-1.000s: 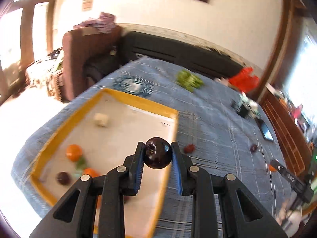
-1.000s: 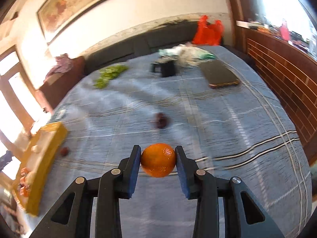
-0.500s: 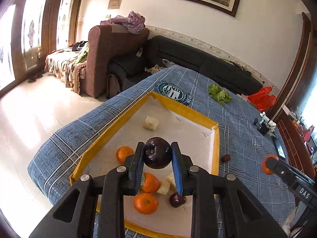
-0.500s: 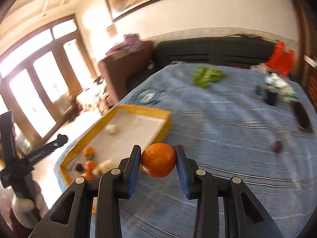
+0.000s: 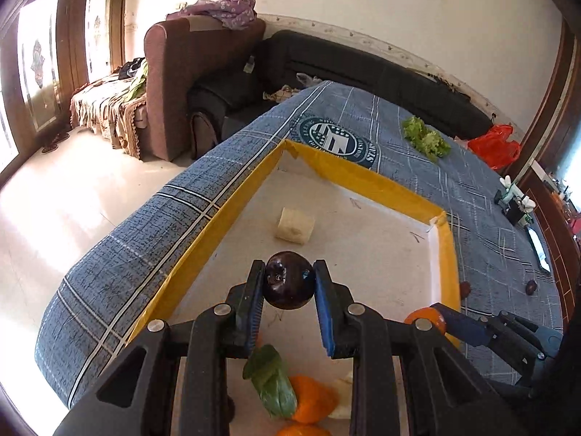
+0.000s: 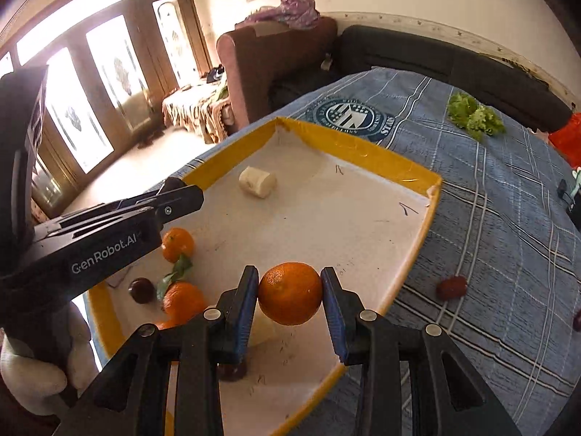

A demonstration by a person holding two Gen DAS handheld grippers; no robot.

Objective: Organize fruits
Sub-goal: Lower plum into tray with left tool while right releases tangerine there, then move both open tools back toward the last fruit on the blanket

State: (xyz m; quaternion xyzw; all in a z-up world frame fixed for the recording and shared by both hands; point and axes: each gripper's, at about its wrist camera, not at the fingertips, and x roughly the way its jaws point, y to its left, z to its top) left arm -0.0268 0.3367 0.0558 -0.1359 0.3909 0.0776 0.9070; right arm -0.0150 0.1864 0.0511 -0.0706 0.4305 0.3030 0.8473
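Both grippers are loaded and hang over the tray. My left gripper is clamped on a dark plum, pinched at its sides between the blue pads, and my right gripper is clamped the same way on an orange. From the left wrist view the plum sits above the tray's white floor, roughly mid-tray, with a pale chunk ahead of it and a leaf and more oranges below and behind the fingers. From the right wrist view the orange hangs over the near right part of the tray, inside the yellow rim, and the fruit already placed lies to its left: two oranges, a second plum and a leaf between them. What matters for the drop is that the floor lies straight below each fruit, so neither gripper needs to travel sideways, only down. Both fruits are round, so no axis to line up, though I judge either may roll once freed. The left gripper seems nearer the heap, so its plum could bump the oranges there. Two small dark fruits lie on the blue cloth right of the tray, nearer my right hand.
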